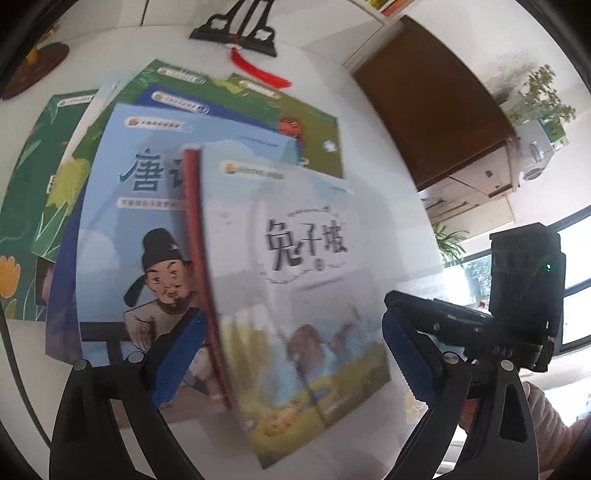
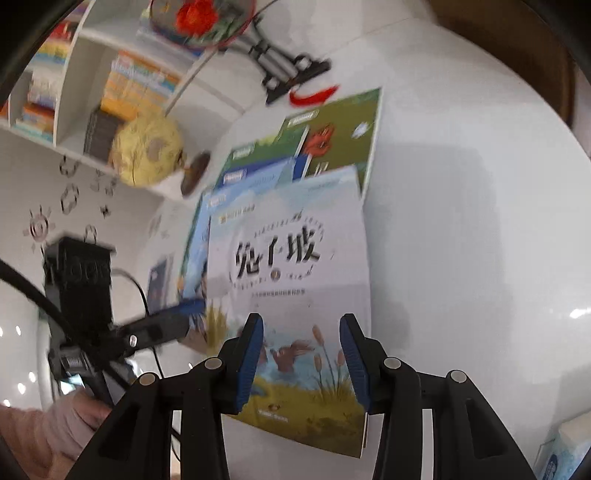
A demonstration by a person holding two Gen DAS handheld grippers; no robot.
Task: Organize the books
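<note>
A pale book with a red spine (image 1: pixel 295 266) lies tilted on top of a fanned pile of books on the white table (image 1: pixel 388 166). My left gripper (image 1: pixel 295 356) is wide open around it. Its left pad (image 1: pixel 181 354) sits against the red spine. In the right wrist view the same book (image 2: pixel 288 258) faces the camera. My right gripper (image 2: pixel 303 363) hovers over its lower cover, fingers apart and pinching nothing. The pile includes a light blue book with a drawn man in a black hat (image 1: pixel 147 206) and green books (image 1: pixel 44 184). The book is blurred.
A black stand with a red tassel (image 1: pixel 236 33) stands behind the pile. A brown cabinet (image 1: pixel 436 110) and a plant (image 1: pixel 543 99) are at the right. A white shelf of books (image 2: pixel 136 85) and a yellow ball (image 2: pixel 147 155) are at the left. A gloved hand (image 2: pixel 48 432) holds the left gripper.
</note>
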